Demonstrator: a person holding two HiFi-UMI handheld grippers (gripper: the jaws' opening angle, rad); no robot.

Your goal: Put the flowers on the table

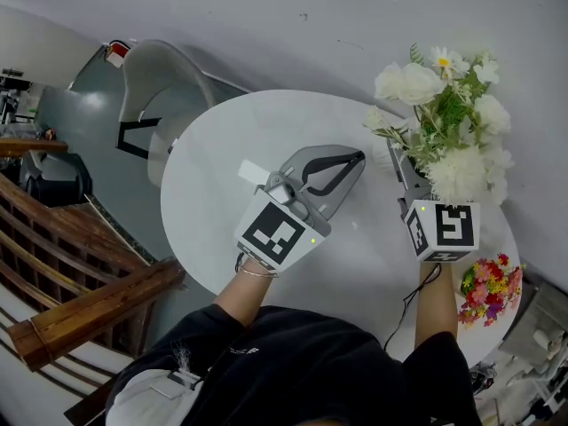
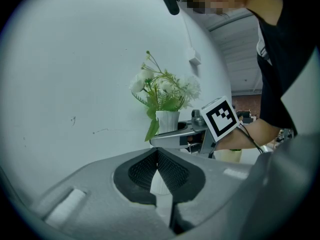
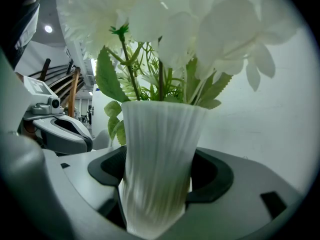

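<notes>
Right gripper [image 3: 160, 176]: jaws clamped on the ribbed white vase [image 3: 159, 134], pads pressed to both sides of its lower body. Left gripper [image 2: 158, 153]: jaws closed together, pads meeting, nothing between them. It sits over the middle of the table [image 1: 209, 211] and looks idle.

The white flowers [image 1: 444, 122] stand upright in the vase at the far right of the round table, close to the wall.

Step, as I judge it: placing. The vase is at or just above the tabletop and not yet let go. The next move calls for setting the base flat, keeping the vase upright, then opening the right jaws and backing out without catching the leaves. The top-heavy bouquet could tip if released on a tilt.

Hard to make out:
- The vase base is hidden by blooms in the head view and by gripper bodies in both gripper views, so I cannot tell if it touches the table.
- The bouquet top is cut off in the right gripper view.
- The bunch of coloured flowers [image 1: 488, 291], near right, is partly behind the right gripper's cube.
</notes>
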